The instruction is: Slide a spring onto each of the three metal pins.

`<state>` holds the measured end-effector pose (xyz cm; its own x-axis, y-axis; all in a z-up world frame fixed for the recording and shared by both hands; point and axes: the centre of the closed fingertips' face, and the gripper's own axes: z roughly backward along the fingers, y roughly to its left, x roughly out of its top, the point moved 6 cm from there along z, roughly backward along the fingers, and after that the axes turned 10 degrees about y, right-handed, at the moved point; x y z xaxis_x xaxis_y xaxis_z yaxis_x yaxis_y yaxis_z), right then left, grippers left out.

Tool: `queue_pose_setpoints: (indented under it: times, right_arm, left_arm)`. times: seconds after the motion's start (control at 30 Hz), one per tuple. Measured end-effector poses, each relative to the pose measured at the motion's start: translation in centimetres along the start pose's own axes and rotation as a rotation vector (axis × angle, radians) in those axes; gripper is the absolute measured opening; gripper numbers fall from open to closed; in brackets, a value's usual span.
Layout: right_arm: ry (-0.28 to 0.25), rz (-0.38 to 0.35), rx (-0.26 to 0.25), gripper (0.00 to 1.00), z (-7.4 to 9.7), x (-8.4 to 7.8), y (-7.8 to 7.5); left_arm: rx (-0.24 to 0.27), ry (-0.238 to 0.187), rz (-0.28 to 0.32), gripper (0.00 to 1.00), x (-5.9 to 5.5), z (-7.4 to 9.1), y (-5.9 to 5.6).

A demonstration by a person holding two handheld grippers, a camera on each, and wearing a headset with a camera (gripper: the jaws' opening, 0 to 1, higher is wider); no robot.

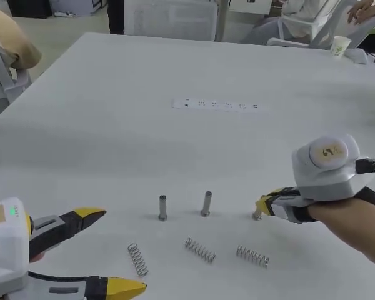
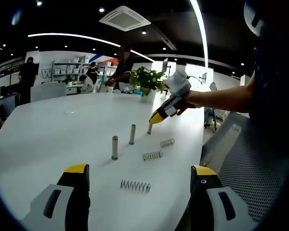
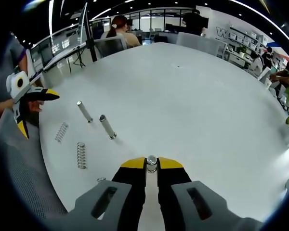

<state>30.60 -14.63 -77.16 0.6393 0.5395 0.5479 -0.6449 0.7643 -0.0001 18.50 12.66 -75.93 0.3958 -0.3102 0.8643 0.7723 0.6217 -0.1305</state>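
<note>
Three short silver metal pins stand upright in a row on the wide white table (image 1: 144,94). The middle pin (image 1: 206,204) is fully in sight, and so is the left pin (image 1: 162,207), which stands apart to its left. The right pin (image 3: 151,162), to the right of the middle pin, is mostly hidden. The yellow-tipped black jaws of the right gripper (image 1: 262,206) are clenched around it. In the right gripper view just its round top pokes up between the tips, and in the head view a sliver of its foot shows below them. Three thin coiled wire springs lie flat on the person's side of the middle pin, none on a pin. The middle spring (image 1: 200,249) lies just in front of the middle pin. The left spring (image 1: 137,259) lies off to the left and a little nearer the person, and the right spring (image 1: 252,255) off to the right. In the right gripper view a small curl at the edge of that gripper's body may be the right spring; I cannot tell. The left gripper (image 1: 120,251) hangs left of the middle pin and nearer the person, its jaws spread wide and holding nothing. The left spring lies ahead of the gap between them, and the gripper's body is cut off by the lower-left corner of the head view. A flat white power strip (image 1: 215,104) lies far beyond the middle pin, its sockets too small to make out.
</note>
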Motion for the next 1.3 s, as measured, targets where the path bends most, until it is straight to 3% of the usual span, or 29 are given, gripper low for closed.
queue_pose_setpoints:
  times: [0.8,1.3]
  right_arm:
    - [-0.005,0.004,0.001,0.17,0.3,-0.5,0.2]
    - [0.023,0.002,0.0,0.17,1.4,-2.6,0.5]
  left_arm:
    - [-0.002,-0.004,-0.003,0.83,0.1,0.1,-0.2]
    - [-0.004,-0.012,-0.005,0.83,0.3,0.0,-0.2]
